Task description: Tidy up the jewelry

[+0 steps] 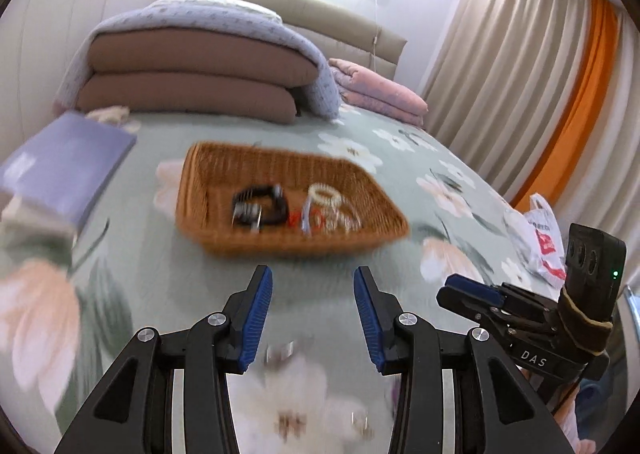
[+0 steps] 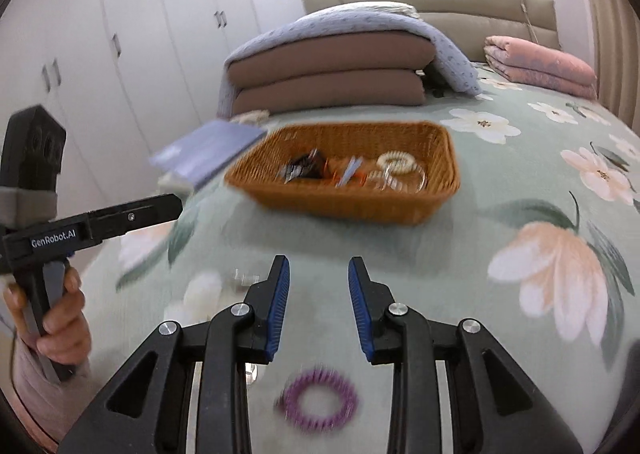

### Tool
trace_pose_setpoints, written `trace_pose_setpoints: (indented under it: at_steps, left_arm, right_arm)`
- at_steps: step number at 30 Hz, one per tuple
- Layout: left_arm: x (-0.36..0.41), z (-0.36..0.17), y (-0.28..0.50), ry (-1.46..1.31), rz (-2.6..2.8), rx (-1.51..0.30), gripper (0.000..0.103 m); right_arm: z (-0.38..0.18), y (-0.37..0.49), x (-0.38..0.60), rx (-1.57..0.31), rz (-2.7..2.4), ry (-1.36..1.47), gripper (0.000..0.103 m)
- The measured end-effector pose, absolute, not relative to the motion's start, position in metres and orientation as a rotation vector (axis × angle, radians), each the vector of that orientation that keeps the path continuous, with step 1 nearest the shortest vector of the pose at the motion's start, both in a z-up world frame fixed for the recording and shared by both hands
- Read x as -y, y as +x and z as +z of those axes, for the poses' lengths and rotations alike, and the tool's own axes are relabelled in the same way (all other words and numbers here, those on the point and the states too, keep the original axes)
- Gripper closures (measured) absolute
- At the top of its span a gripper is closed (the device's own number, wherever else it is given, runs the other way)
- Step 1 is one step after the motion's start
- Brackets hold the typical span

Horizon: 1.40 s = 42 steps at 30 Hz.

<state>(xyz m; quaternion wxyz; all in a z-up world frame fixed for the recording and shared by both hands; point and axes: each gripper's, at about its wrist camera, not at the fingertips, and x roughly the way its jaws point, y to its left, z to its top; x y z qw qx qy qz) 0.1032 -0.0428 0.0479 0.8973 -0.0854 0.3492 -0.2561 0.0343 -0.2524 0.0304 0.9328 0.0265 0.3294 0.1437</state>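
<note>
A rectangular woven wicker basket sits on a pale green bedspread printed with large flowers, and everything else is placed around it. Inside the basket lies a small heap of jewelry: a black strap-like band toward its left side, a cream coiled ring toward its right, and between them some red and clear pieces too blurred to name. Nearer the viewer than the basket, and well apart from it, a purple coiled hair-tie ring lies flat on the bedspread. The right gripper hovers over that ring with its blue-padded jaws spread wide — nothing is between them. The left gripper is also on the near side of the basket, jaws equally wide apart and empty. Just left of the basket rests a flat lavender box. Beyond the basket, toward the headboard, are folded brown quilts under a blue-patterned blanket, with a folded pink quilt to their right.
</note>
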Motion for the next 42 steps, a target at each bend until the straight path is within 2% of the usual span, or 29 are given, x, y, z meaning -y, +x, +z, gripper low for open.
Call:
trace_pose_setpoints:
  at_steps: [12,22,30,31,33,34,35,37,42]
  left_arm:
    - [0.056,-0.028,0.040,-0.126,-0.574,-0.888,0.059]
    - [0.097,-0.047,0.035,-0.003,-0.561,-0.932,0.059]
    - [0.100,-0.052,0.043,-0.013,-0.547,-0.937,0.060]
    - [0.100,-0.052,0.042,-0.009,-0.543,-0.934,0.061]
    - [0.101,-0.052,0.043,0.001,-0.528,-0.928,0.070]
    - [0.101,-0.053,0.044,0.001,-0.522,-0.931,0.081]
    - [0.100,-0.054,0.045,-0.005,-0.524,-0.936,0.087]
    - [0.097,-0.055,0.047,-0.027,-0.526,-0.941,0.092]
    - [0.089,-0.056,0.050,-0.074,-0.535,-0.948,0.093]
  right_arm:
    - [-0.030,-0.009,0.289,-0.814,0.278,0.174,0.069]
    - [-0.037,-0.019,0.273,-0.825,0.275,0.104,0.070]
    - [-0.028,-0.031,0.267,-0.783,0.342,0.099,0.070]
    - [-0.026,-0.033,0.261,-0.775,0.371,0.086,0.070]
    - [-0.026,-0.036,0.251,-0.773,0.405,0.053,0.070]
    - [-0.028,-0.037,0.245,-0.778,0.415,0.032,0.070]
    - [-0.029,-0.036,0.240,-0.783,0.417,0.014,0.070]
    - [-0.032,-0.033,0.231,-0.797,0.424,-0.016,0.072]
    - [-0.039,-0.021,0.221,-0.827,0.422,-0.048,0.075]
